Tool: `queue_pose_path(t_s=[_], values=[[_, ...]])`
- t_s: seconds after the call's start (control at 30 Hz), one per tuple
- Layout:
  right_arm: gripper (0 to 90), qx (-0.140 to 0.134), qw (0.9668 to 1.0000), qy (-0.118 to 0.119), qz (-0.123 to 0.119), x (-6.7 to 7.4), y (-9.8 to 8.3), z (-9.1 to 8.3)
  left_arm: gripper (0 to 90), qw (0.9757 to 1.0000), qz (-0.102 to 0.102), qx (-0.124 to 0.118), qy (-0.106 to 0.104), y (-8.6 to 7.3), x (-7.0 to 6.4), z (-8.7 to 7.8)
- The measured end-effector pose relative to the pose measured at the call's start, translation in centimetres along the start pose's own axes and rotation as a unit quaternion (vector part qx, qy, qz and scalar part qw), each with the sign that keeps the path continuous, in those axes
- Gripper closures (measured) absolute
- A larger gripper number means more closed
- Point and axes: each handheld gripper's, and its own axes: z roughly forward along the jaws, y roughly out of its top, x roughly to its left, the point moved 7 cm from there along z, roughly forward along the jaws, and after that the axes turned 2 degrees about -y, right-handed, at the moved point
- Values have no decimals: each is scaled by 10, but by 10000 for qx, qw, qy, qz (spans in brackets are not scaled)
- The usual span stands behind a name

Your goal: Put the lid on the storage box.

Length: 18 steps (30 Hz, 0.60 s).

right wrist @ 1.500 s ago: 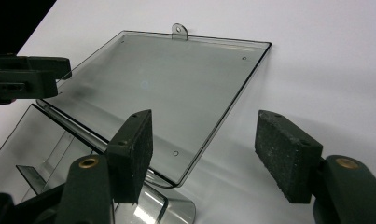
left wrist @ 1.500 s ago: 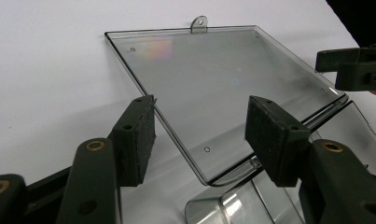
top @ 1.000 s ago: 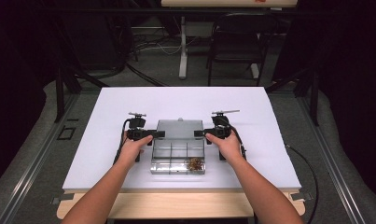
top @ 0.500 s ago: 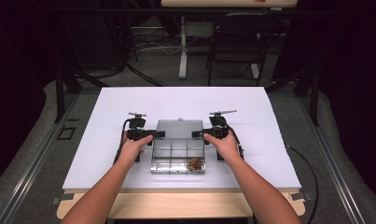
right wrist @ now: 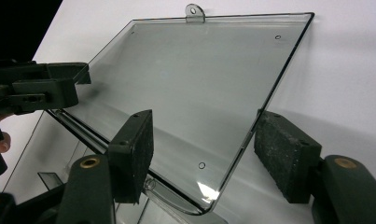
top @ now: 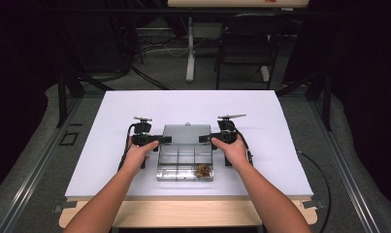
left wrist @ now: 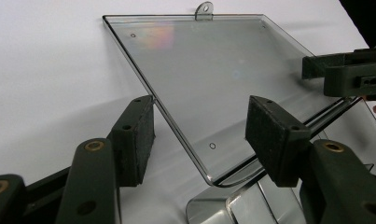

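1. Trouble could come from an uneven grab: if one side of the clear lid (left wrist: pixel 213 79) lifts first, I'd expect it to twist at the hinge or drag the compartment box (top: pixel 185 165) across the white table (top: pixel 290 155).
2. Left gripper (left wrist: pixel 199 135) and right gripper (right wrist: pixel 206 154) both stand wide open, each straddling a side edge of the lid (pads not touching it).
3. Lid lies flat, folded back behind the box, mid-table.

No legible text or labels
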Motion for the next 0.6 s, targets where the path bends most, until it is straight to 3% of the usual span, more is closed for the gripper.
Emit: queue_pose_path(t_s=[0.6], values=[[386,-105,9999,3,-67,4,6,-6,437,10000,18,-45,-40,1,-2,-2]])
